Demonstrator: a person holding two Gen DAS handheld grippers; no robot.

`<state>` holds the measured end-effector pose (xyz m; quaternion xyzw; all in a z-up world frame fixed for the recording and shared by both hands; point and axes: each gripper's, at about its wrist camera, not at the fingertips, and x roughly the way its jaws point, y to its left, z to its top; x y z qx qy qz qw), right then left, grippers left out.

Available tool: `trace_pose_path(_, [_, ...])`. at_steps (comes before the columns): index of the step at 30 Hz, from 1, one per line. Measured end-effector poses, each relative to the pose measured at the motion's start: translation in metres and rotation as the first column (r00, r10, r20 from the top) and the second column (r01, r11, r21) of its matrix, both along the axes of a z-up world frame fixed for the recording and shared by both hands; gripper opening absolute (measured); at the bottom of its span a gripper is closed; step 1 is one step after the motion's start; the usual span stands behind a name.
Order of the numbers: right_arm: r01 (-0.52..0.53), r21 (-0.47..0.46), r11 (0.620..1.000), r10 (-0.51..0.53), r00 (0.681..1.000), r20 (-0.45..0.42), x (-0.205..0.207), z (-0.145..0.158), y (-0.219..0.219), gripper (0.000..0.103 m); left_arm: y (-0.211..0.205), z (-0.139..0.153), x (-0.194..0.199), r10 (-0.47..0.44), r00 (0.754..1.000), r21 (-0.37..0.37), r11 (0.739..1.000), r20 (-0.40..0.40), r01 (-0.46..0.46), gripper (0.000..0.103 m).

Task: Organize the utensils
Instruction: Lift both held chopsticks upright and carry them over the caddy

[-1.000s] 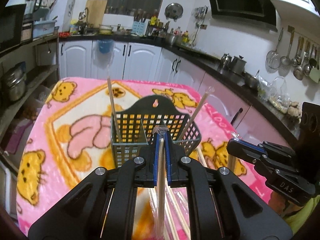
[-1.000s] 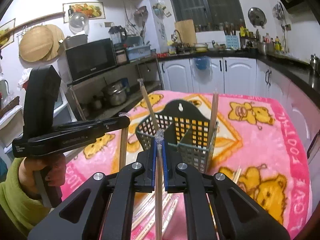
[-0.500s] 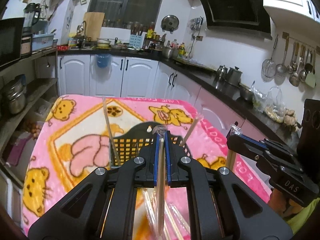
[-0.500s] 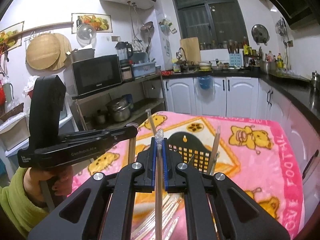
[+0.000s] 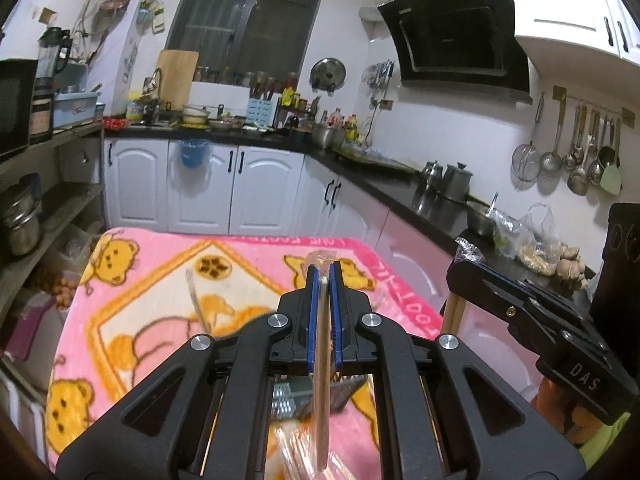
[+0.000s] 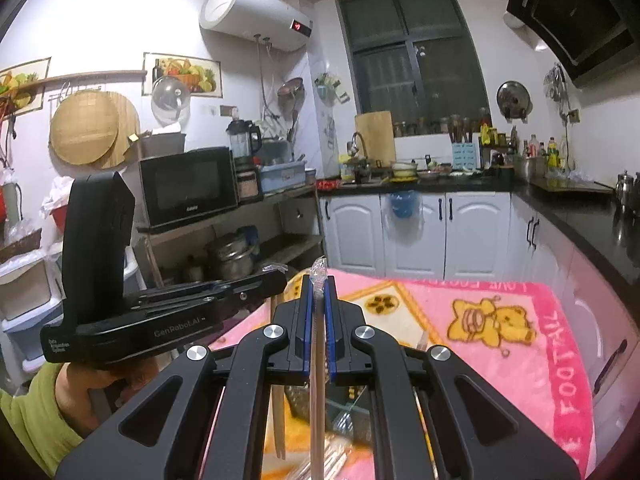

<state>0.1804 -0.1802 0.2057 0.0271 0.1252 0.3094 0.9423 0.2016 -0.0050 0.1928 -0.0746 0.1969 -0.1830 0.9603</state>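
Two hand-held grippers hang side by side above a pink bear-print blanket (image 5: pixel 152 280) in a home kitchen, each clamped on a plastic-wrapped chopstick. The left gripper (image 5: pixel 324 276) pinches its chopstick (image 5: pixel 321 392) between blue pads, the stick running down between the arms of the tool toward the camera. The right gripper (image 6: pixel 319 284) holds a second chopstick (image 6: pixel 317 380) the same way, crinkled wrapper poking just past its fingertips. In the left view the right gripper (image 5: pixel 464 264) sits just to the right, level with the left one.

The dark mesh caddy (image 5: pixel 344 392) shows only in slivers beneath the jaws of both tools, largely hidden by their frames; a chopstick (image 5: pixel 197 300) already standing in it pokes up to the left of the left gripper. More wrapped chopsticks (image 5: pixel 296 452) lie blurred on the blanket at the near edge, under the tools.

The step appears to be carrying both sticks to the caddy. To do it well, line each lower tip over a compartment, lower one stick at a time so they do not cross, and release only once the tip is inside the mesh.
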Motion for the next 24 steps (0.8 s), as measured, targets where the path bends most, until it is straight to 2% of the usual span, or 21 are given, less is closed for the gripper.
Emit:
trace_pose_path(15, [0.056, -0.012, 0.998, -0.054, 0.993, 0.108, 0.032, 0.029, 0.011, 0.006, 0.002, 0.032, 0.037, 0.048, 0.994, -0.052, 0.998, 0.096, -0.044, 0.003])
trace_pose_path(24, [0.092, 0.004, 0.996, -0.091, 0.984, 0.152, 0.054, 0.035, 0.01, 0.006, 0.004, 0.029, 0.056, 0.083, 0.989, -0.058, 0.995, 0.12, -0.076, 0.003])
